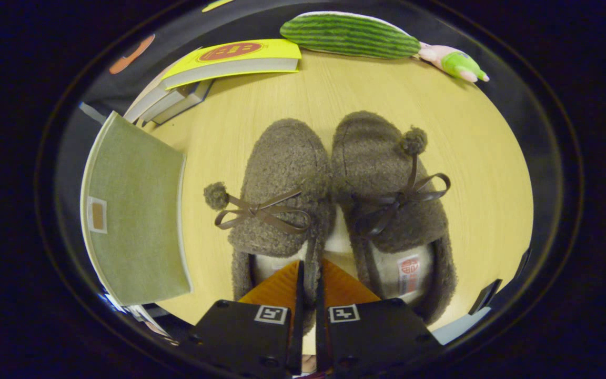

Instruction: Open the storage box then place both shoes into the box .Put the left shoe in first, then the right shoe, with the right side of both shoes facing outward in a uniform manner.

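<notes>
Your tool (309, 276) sits low over the heel end of the pair, its two fingers (282, 287) drawn close with only a narrow gap left between them. The inner wall of the left shoe's heel opening runs up through that gap, so the tool appears to be pinching that edge, though you cannot see whether both fingers truly press on it.

The left brown fleecy slipper with a ribbon bow and pompom (279, 202) lies just ahead of the fingers, toe pointing away from you. The right brown fleecy slipper of the same make (387, 195) lies touching it along the inner side, also toe away, with a label patch visible on its pale insole. Both rest flat on the light wooden desk (471, 158).

The grey-green fabric storage box (134, 216) stands to the left of the left shoe, near it but apart, with its lid face turned toward you and closed.

Beyond the box, a stack of books topped by a yellow-covered one (232, 60) lies at the far side of the desk. Beyond the shoes, a green striped plush cucumber (350, 34) lies along the far edge, with a small pink and green plush toy (455, 62) just beside its end.
</notes>
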